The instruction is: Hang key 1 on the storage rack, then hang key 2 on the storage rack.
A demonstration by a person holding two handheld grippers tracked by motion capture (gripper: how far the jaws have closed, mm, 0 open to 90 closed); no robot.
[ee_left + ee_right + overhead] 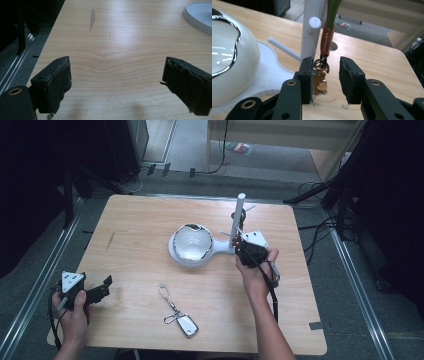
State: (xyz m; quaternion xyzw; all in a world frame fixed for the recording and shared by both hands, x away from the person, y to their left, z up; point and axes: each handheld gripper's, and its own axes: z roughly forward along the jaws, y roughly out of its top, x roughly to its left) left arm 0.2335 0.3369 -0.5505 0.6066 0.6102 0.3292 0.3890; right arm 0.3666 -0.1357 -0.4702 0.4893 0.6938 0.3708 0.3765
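1 bunch of keys (pixel 321 75) hangs on a green and orange strap (pixel 329 27) from a peg (pixel 315 23) on the white post (pixel 312 35) of a stand, and it dangles between the jaws of the right gripper (pixel 327 72); those jaws stand partly apart, the left pad close against the key rings and the right pad clear of them, so nothing is clamped. In the high view the right gripper (pixel 245 251) sits at the foot of the post (pixel 237 222), on the far right part of the table (pixel 150 220). The stand's white base joins a round bowl (pixel 190 244) with a shiny chrome rim; what lies inside it I cannot tell. The left gripper (pixel 115 85) has its 2 jaws wide apart over bare wood, holding nothing, and in the high view it rests at the near left corner (pixel 87 290). That view also shows a car key fob (pixel 187 324) on a metal clip lying near the front edge, well apart from both grippers. Around the pale wooden table are grey floor, metal rails and loose cables.
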